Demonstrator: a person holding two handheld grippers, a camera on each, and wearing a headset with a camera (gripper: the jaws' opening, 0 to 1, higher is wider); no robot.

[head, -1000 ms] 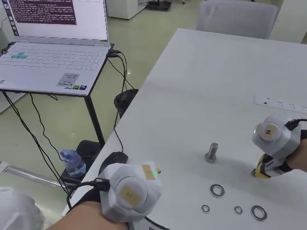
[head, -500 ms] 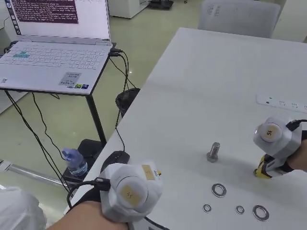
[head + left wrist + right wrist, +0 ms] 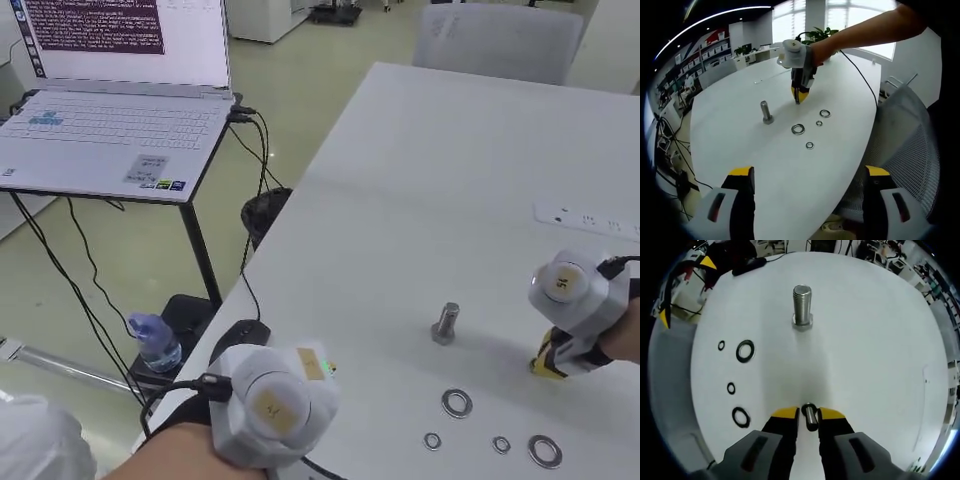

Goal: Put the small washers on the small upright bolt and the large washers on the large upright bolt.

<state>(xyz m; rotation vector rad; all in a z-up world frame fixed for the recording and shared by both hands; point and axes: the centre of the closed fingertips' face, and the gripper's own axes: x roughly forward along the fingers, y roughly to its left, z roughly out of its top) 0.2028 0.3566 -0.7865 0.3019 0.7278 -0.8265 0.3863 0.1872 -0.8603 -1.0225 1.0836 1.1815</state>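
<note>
- The white table is carrying everything. The left gripper is hanging at its near edge, jaws spread wide and gripping nothing, well apart from the parts.
- The right gripper is pointing down at the table, jaws pinching the small bolt. Its long axis is running along the jaws; I cannot tell whether its foot is touching.
- The large bolt is standing upright straight ahead of those jaws.
- Two large washers and two small washers are lying flat to that gripper's left, nearer it than the other gripper. It is probably needing to stand and free the small bolt first.
</note>
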